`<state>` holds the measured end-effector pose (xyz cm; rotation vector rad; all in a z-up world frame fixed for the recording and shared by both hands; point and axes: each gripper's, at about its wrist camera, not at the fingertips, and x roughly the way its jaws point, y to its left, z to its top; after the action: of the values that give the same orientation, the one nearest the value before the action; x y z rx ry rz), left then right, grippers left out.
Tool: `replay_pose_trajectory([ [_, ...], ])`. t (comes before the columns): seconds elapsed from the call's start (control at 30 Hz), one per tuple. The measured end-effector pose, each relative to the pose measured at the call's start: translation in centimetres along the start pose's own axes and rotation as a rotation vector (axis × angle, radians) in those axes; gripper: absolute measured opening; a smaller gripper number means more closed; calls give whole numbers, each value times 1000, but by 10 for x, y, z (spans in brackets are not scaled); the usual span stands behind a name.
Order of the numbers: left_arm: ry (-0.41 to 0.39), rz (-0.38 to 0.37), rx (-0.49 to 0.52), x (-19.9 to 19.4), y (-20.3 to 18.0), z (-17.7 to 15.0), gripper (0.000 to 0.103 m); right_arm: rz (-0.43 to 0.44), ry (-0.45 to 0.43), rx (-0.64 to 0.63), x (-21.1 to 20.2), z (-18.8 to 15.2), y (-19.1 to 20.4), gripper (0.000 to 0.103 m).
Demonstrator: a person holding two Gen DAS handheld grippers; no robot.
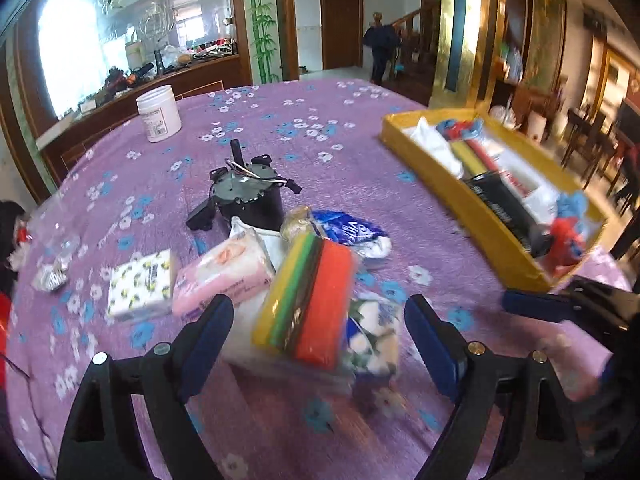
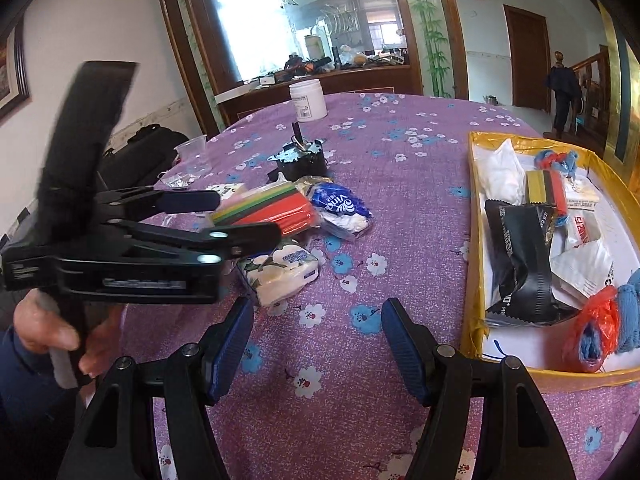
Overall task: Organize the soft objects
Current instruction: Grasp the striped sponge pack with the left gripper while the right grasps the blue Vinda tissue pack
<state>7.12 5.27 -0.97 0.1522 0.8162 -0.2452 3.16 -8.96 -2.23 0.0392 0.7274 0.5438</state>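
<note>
A pack of coloured sponges [image 1: 308, 300] lies on top of a floral tissue pack [image 1: 372, 340] in a pile of soft things. My left gripper [image 1: 320, 340] is open, its jaws on either side of the sponge pack, apart from it. It shows from the side in the right wrist view [image 2: 240, 216], beside the sponges [image 2: 272, 206]. My right gripper [image 2: 318, 344] is open and empty over bare cloth, left of the yellow box [image 2: 474, 280].
Pink tissue pack [image 1: 224, 276], lemon-print pack [image 1: 140, 288], blue-white pack [image 1: 352, 232], black motor [image 1: 248, 196] and white jar [image 1: 159, 114] sit on the purple floral tablecloth [image 1: 320, 136]. The yellow box [image 1: 460, 196] holds sponges, packets and cloths.
</note>
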Motion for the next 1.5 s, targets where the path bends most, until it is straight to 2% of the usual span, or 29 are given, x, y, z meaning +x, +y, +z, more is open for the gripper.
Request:
replay_pose_trajectory([
  [0.1,33,32,44,16,-6,4,85,3,0,-6,0,-1,2,71],
  [0.13,41,38,40,21,-5,5,77,4,-2,-10,-2,-1,3,71],
  [0.17,48,30,33,25,-4,4,59,3,-4,-11,-2,-1,3,71],
  [0.23,60,32,-3,29,3,1,39,5,-3,-8,-3,-2,3,71],
  [0.33,31,28,-49,20,13,-4,39,10,3,-4,-2,-1,2,71],
  [0.43,-12,-17,-105,-6,24,-16,39,16,25,-6,1,0,3,71],
  [0.5,-32,-20,-140,-23,32,-28,39,27,56,-15,6,1,5,71],
  [0.67,2,-16,-252,-29,63,-60,39,77,114,-76,22,19,20,71],
  [0.73,11,-18,-287,-26,71,-64,39,121,141,-100,34,32,26,75],
  [0.8,6,-37,-320,-25,79,-66,39,128,159,-113,47,41,28,77],
  [0.93,6,-48,-317,-23,78,-67,39,139,198,-125,78,55,28,77],
  [1.07,-4,-42,-284,-24,70,-67,39,134,219,-125,90,51,30,77],
  [1.17,-11,-44,-284,-25,71,-67,39,107,215,-165,90,45,36,74],
  [1.2,-9,-46,-286,-25,72,-67,39,114,209,-175,88,44,38,63],
  [1.33,-6,-41,-285,-24,71,-67,39,98,186,-192,79,39,42,56],
  [1.5,-5,-44,-287,-23,71,-66,39,102,228,-206,67,29,52,58],
])
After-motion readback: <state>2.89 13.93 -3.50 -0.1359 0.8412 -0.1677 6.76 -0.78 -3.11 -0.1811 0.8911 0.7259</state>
